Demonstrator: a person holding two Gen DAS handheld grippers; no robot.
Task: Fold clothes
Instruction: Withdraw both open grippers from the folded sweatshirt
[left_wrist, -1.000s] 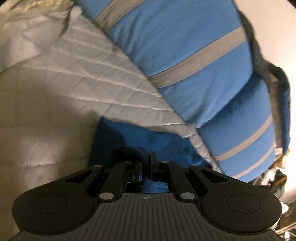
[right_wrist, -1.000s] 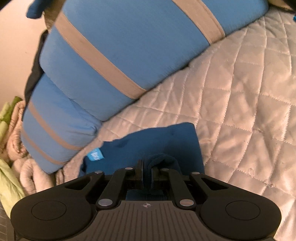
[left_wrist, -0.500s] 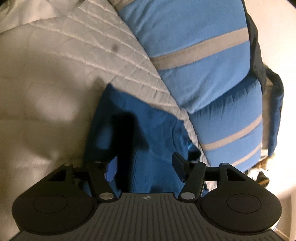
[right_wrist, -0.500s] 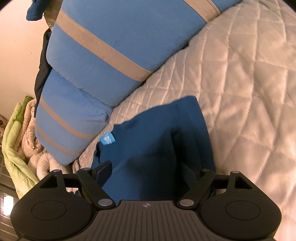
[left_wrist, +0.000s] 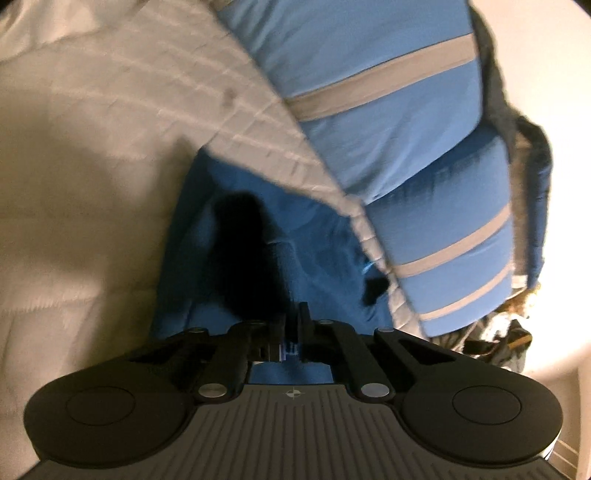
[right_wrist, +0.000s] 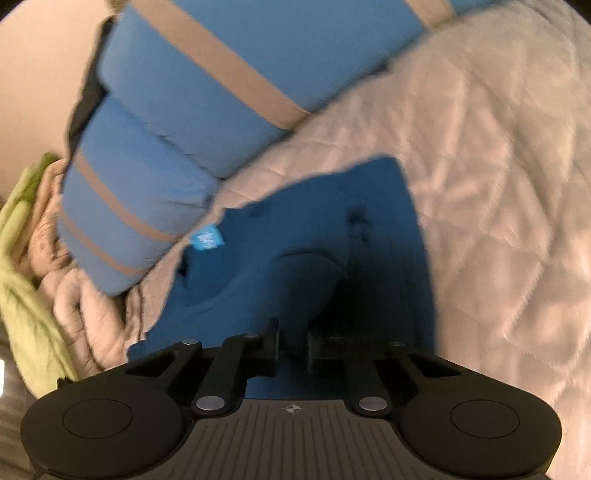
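Note:
A dark blue folded garment lies on a white quilted bed cover. It also shows in the right wrist view, with a small light blue label at its left edge. My left gripper is shut on a fold of the garment at its near edge. My right gripper is shut on a raised fold of the same garment. Both views are motion-blurred.
Two blue pillows with grey stripes lie just beyond the garment, also in the right wrist view. A green and beige pile of bedding sits at the bed's left edge. The quilt spreads to the right.
Both grippers were shut on the garment a second ago, opened half a second ago, and have now shut again on fresh folds of it at its near edge.

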